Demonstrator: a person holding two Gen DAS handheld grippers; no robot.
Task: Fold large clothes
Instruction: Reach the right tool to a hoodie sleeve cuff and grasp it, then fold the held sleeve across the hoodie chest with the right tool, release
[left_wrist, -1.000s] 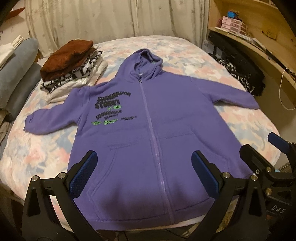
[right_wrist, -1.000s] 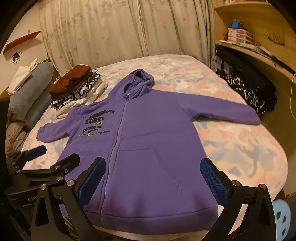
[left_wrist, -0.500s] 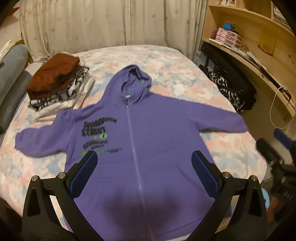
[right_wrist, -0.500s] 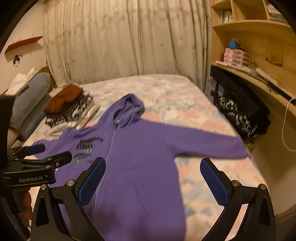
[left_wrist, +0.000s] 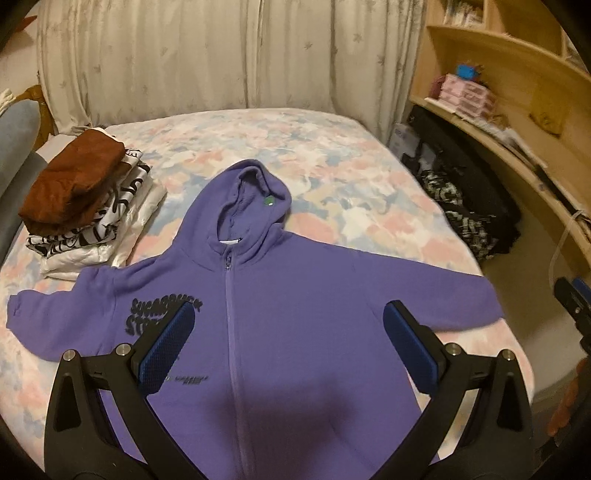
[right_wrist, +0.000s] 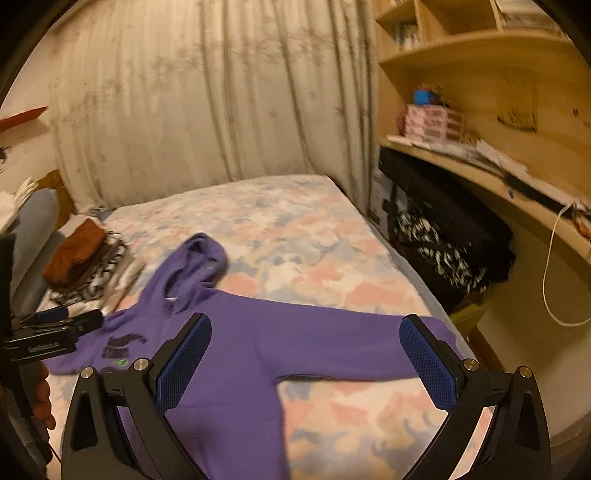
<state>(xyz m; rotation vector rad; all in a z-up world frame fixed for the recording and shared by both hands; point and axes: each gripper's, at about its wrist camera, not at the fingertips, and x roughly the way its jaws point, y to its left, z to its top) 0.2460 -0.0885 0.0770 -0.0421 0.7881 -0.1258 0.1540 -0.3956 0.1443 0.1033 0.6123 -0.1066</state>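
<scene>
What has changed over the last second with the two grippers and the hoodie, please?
Both grippers have swung apart: the left gripper has moved forward over the chest of the purple hoodie, and the right gripper has turned toward its right sleeve. Nothing was grasped. The hoodie stays spread flat on the bed; both stay open.

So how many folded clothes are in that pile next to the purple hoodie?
3 that I can make out: a brown garment on top, a black-and-white patterned one beneath, a white one at the bottom. More may be hidden between them.
</scene>
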